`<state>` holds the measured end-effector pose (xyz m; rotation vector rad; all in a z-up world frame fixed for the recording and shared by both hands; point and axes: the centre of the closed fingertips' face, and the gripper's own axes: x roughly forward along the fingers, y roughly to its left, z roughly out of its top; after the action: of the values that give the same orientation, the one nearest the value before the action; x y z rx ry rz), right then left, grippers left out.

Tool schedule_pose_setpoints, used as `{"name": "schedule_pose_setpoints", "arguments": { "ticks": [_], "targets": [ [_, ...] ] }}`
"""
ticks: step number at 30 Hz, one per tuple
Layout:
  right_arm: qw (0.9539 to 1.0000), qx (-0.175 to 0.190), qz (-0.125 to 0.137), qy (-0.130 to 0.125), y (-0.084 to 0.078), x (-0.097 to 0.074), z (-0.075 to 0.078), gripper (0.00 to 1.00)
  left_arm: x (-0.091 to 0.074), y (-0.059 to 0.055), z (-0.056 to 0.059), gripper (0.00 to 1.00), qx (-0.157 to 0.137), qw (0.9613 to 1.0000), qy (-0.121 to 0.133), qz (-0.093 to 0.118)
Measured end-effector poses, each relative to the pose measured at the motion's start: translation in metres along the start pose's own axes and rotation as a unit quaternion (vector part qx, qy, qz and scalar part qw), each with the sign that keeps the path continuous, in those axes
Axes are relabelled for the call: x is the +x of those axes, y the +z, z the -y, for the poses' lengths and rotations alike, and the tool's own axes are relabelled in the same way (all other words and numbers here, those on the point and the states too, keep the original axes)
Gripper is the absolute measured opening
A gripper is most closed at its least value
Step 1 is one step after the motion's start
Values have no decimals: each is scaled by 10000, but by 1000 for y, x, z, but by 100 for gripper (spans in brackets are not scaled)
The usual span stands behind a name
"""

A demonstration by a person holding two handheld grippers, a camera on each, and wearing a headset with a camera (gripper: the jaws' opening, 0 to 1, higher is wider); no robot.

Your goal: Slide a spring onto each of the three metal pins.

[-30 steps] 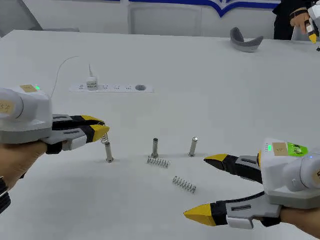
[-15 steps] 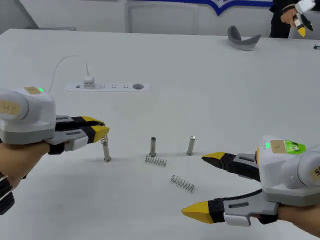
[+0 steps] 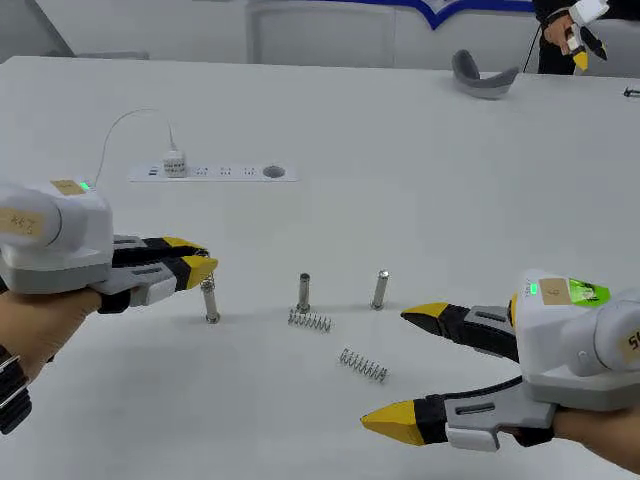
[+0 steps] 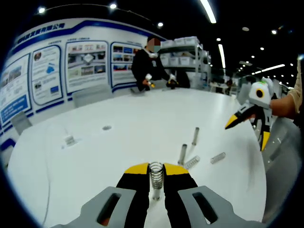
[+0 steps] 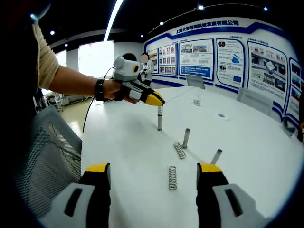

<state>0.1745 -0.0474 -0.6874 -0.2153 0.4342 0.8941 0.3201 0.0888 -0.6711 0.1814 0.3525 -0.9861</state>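
Observation:
Three metal pins stand upright in a row on the white table: left pin (image 3: pixel 211 303), middle pin (image 3: pixel 304 292), right pin (image 3: pixel 380 288). My left gripper (image 3: pixel 200 266) is shut on a spring (image 4: pixel 156 174), held upright right over the left pin (image 4: pixel 156 193), its lower end at the pin's top. The right gripper view shows that spring (image 5: pixel 159 110) on top of the pin (image 5: pixel 159 123). One loose spring (image 3: pixel 310 321) lies by the middle pin's foot, another (image 3: pixel 363 365) nearer me. My right gripper (image 3: pixel 405 368) is open, just right of that nearer spring (image 5: pixel 172 177).
A white power strip (image 3: pixel 215 173) with a plug and cable lies at the back left. A grey curved object (image 3: pixel 485 80) rests at the far right. A person with grippers (image 3: pixel 570 25) stands beyond the table. A mesh chair (image 5: pixel 38 161) is beside the table.
My left gripper has sunk a little with the spring, closer onto the left pin. The right gripper has barely moved; the head view has shifted slightly.

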Motion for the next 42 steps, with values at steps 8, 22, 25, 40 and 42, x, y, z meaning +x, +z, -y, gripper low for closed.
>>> {"name": "schedule_pose_setpoints", "arguments": {
  "ticks": [8, 22, 25, 40, 42],
  "targets": [
    [10000, 18, -9, -2, -1, 0, 0, 75, 2, -6, 0, 10, -6, 10000, 36, 37],
    [10000, 46, -56, 17, -4, 1, -1, 75, 11, -26, 0, 10, -26, 9999, 109, -85],
    [10000, 56, -50, 12, -4, 1, 0, 75, 11, -31, 1, 10, -39, 9999, 114, -107],
    [10000, 59, -52, 53, -3, 4, -3, 74, 16, -43, 1, 11, -17, 9997, 131, -225],
    [10000, 63, -52, 54, -3, 4, -3, 74, 17, -45, 1, 11, -25, 9996, 139, -252]
  ]
}}
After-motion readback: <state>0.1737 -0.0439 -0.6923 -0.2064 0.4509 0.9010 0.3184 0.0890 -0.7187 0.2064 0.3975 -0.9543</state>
